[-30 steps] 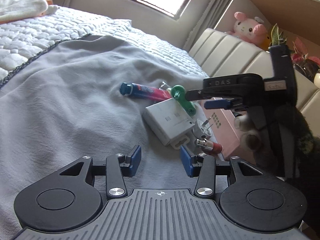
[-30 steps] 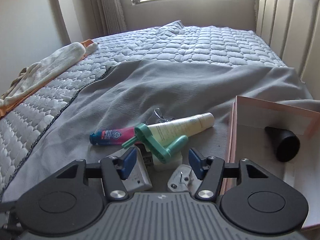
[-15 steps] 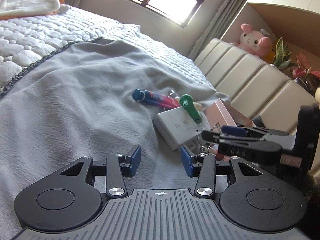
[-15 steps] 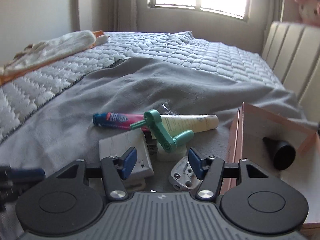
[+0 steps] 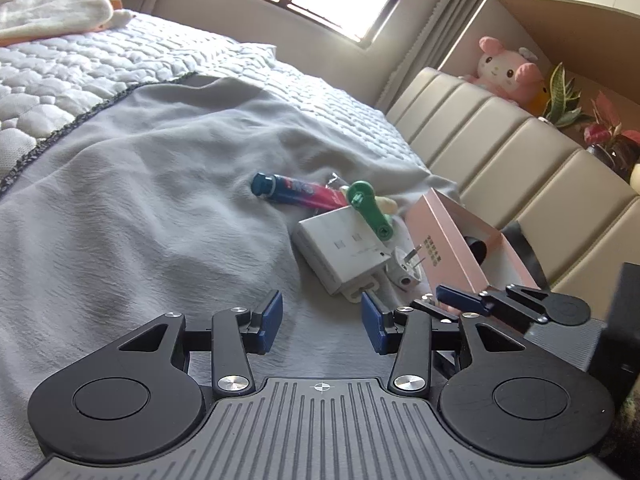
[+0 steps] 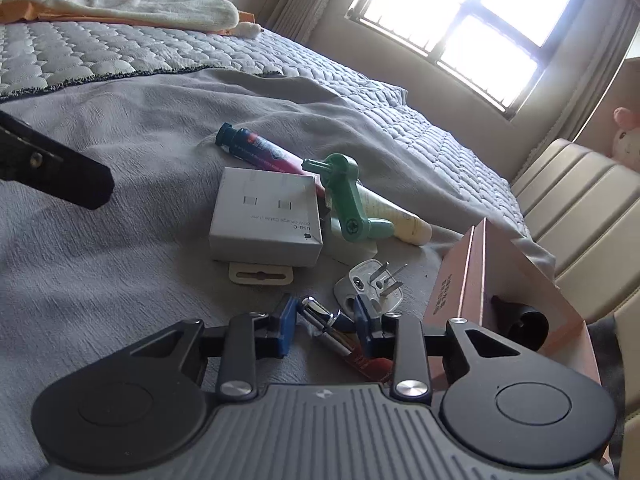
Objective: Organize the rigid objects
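On the grey blanket lie a white box (image 5: 340, 248) (image 6: 266, 216), a green crank handle (image 5: 368, 210) (image 6: 344, 200), a blue-capped red tube (image 5: 296, 190) (image 6: 256, 148), a cream tube (image 6: 396, 216) and a white plug (image 5: 404, 268) (image 6: 370, 284). A chrome-and-red stick (image 6: 332, 328) lies slantwise between the fingers of my right gripper (image 6: 326, 320) (image 5: 430, 299), whose jaws are closing on it; I see no firm pinch. My left gripper (image 5: 320, 320) hovers open and empty just short of the white box. A pink box (image 5: 452, 240) (image 6: 460, 280) holds a black cone (image 6: 528, 324).
A padded beige headboard (image 5: 500, 160) runs behind the pink box. A quilted mattress (image 5: 120, 64) with a cream towel (image 6: 140, 4) lies beyond the blanket. A pink plush toy (image 5: 508, 68) and plants sit on the shelf. A black finger of the left gripper (image 6: 60, 176) juts in from the left.
My right gripper rolled, dropped low beside the pink box and came around the chrome-and-red stick, its jaws narrowing. My left gripper stayed nearly still and open.
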`<state>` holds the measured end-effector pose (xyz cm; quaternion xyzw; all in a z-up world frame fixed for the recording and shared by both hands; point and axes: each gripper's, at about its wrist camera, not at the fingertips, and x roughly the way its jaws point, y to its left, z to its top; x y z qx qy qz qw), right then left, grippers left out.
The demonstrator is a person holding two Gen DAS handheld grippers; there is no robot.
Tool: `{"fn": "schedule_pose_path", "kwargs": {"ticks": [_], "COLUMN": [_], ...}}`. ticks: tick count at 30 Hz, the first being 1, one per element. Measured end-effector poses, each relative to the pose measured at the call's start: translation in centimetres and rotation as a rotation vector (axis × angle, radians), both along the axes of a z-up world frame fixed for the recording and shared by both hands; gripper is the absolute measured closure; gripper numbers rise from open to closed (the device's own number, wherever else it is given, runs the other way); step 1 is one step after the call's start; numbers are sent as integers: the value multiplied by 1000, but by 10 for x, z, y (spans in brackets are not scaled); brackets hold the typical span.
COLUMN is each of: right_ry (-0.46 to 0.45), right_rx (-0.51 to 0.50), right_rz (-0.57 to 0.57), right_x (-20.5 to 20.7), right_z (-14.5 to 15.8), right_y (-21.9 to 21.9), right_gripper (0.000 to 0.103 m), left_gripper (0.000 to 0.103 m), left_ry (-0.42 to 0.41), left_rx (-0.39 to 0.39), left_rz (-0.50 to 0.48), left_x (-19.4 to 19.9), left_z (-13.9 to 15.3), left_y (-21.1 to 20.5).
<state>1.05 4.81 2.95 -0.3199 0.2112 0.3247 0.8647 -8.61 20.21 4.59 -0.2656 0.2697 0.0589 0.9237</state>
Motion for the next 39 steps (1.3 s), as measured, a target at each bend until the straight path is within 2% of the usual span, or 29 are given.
{"fn": "schedule_pose_path", "kwargs": {"ticks": [3, 4, 5, 10, 12, 14, 16, 18, 22, 25, 32, 35, 39], "right_ry": [20, 21, 26, 98, 143, 187, 197, 193, 205, 216, 231, 218, 221], "right_rx": [47, 58, 65, 121, 159, 211, 241, 264, 310, 344, 371, 361, 352], "right_rz": [-3, -10, -20, -126, -162, -199, -231, -249, -253, -263, -272, -258, -204], "right_x": [-15, -20, -23, -25, -23, -23, -26, -28, -30, -26, -28, -31, -31], "right_z": [13, 16, 17, 11, 8, 4, -2, -6, -12, -16, -16, -11, -1], "right_y": [-30, -42, -53, -119, -143, -166, -183, -196, -213, -220, -222, -217, -200], "right_gripper": [81, 88, 90, 92, 92, 88, 76, 70, 62, 55, 52, 52, 52], "left_gripper": [56, 56, 56, 56, 56, 56, 56, 56, 56, 59, 59, 59, 59], "left_ry": [-3, -8, -11, -21, 16, 70, 109, 154, 210, 227, 233, 221, 189], "left_rx": [27, 41, 54, 157, 233, 293, 332, 383, 441, 473, 497, 466, 430], "left_rz": [-48, -75, -99, -227, -251, -254, -260, -254, -249, -237, -242, -274, -296], "left_x": [14, 22, 29, 78, 104, 127, 147, 164, 186, 195, 189, 174, 135], "left_z": [6, 8, 10, 20, 16, 10, 2, -6, -17, -21, -20, -14, -3], "left_y": [-14, -20, -26, -66, -84, -96, -105, -111, -116, -118, -122, -124, -126]}}
